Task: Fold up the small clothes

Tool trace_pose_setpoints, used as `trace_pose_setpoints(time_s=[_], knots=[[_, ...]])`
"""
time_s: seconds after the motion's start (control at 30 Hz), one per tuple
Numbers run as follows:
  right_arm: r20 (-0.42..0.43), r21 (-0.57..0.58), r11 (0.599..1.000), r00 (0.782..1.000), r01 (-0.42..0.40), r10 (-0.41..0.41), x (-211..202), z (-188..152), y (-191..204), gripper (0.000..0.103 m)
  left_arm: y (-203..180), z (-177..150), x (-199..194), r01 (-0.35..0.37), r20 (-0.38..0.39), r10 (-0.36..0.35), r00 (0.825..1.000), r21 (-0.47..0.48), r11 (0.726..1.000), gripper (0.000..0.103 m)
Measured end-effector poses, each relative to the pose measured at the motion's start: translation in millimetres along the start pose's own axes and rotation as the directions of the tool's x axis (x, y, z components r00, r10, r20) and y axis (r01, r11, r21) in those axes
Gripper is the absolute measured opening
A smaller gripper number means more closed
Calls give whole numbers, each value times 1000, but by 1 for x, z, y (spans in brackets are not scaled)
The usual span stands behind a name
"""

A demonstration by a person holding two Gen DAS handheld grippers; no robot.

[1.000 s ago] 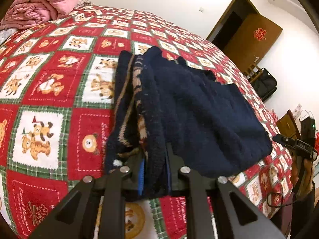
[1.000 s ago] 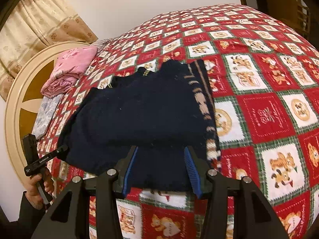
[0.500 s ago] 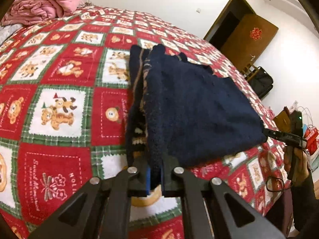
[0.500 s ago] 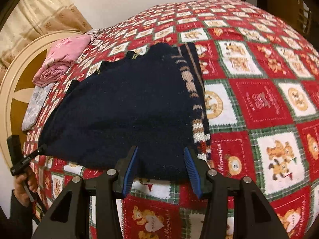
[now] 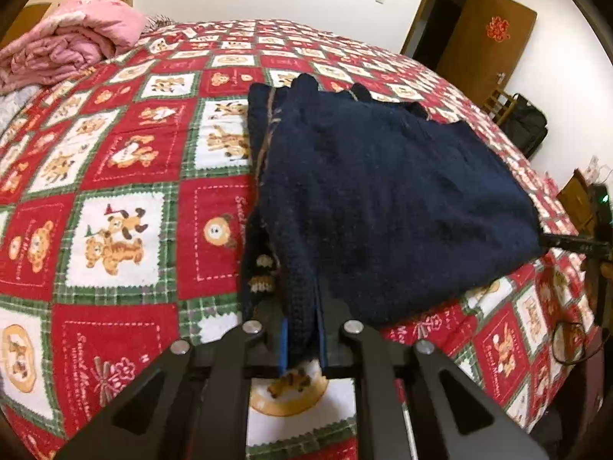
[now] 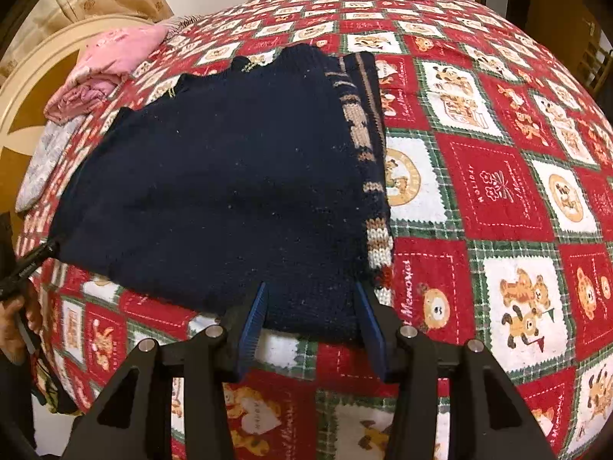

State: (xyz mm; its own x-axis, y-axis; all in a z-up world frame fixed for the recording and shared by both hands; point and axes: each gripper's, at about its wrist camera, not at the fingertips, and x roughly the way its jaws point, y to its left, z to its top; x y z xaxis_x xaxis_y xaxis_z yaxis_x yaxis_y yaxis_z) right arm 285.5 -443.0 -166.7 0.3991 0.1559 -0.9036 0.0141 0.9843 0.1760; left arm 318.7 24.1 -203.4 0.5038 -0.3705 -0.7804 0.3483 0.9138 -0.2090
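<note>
A navy knit sweater (image 5: 383, 191) lies folded on the bed, with a tan patterned band along its edge (image 6: 364, 145). My left gripper (image 5: 302, 329) is at the near hem. A thick fold of the knit fills the gap between its blue pads, and its jaws are opening. My right gripper (image 6: 312, 314) stands open over the near hem beside the patterned band, its fingers (image 6: 256, 306) straddling the cloth without pressing it. The left gripper's tip (image 6: 55, 247) also shows at the sweater's far left corner, held by a hand.
The bed carries a red, green and white bear-print quilt (image 5: 115, 230). A folded pink blanket (image 5: 65, 53) lies near the round headboard (image 6: 23, 96). A brown door (image 5: 486, 34), a dark bag (image 5: 525, 126) and a wooden chair are beyond the bed.
The left jaws pinched tight on the knit fold, then widened a little. The right gripper sank closer to the hem, its jaws unchanged. The sweater looks flatter.
</note>
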Motion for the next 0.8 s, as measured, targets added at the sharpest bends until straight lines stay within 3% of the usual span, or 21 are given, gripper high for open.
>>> trace_pose_setpoints(time_s=[0.1, 0.3, 0.43, 0.53, 0.63, 0.73, 0.77, 0.8], knots=[[-4, -17, 1000, 1000, 23, -23, -8, -1, 3, 49, -7, -3, -1, -50, 7, 50, 999, 46, 998, 18], [58, 5, 996, 994, 91, -91, -21, 2, -2, 48, -11, -3, 0, -76, 11, 76, 997, 70, 995, 19], [-19, 14, 995, 995, 96, -96, 3, -5, -11, 48, -11, -3, 1, -76, 10, 76, 997, 72, 994, 19], [-12, 44, 997, 998, 61, -60, 4, -7, -19, 48, -11, -3, 2, -75, 11, 74, 997, 69, 995, 20], [-17, 33, 996, 996, 82, -82, -1, -6, -19, 49, -12, -5, 0, -72, 13, 71, 997, 73, 995, 21], [-13, 21, 991, 991, 136, -136, -14, -7, -16, 49, -9, -8, -15, -54, 20, 53, 998, 59, 997, 27], [-5, 20, 988, 988, 152, -152, -18, -8, -14, 49, -7, -10, -24, -51, 41, 49, 998, 56, 997, 34], [17, 17, 982, 981, 191, -191, -27, -8, -12, 49, -4, -11, -35, -40, 69, 36, 997, 55, 998, 48]])
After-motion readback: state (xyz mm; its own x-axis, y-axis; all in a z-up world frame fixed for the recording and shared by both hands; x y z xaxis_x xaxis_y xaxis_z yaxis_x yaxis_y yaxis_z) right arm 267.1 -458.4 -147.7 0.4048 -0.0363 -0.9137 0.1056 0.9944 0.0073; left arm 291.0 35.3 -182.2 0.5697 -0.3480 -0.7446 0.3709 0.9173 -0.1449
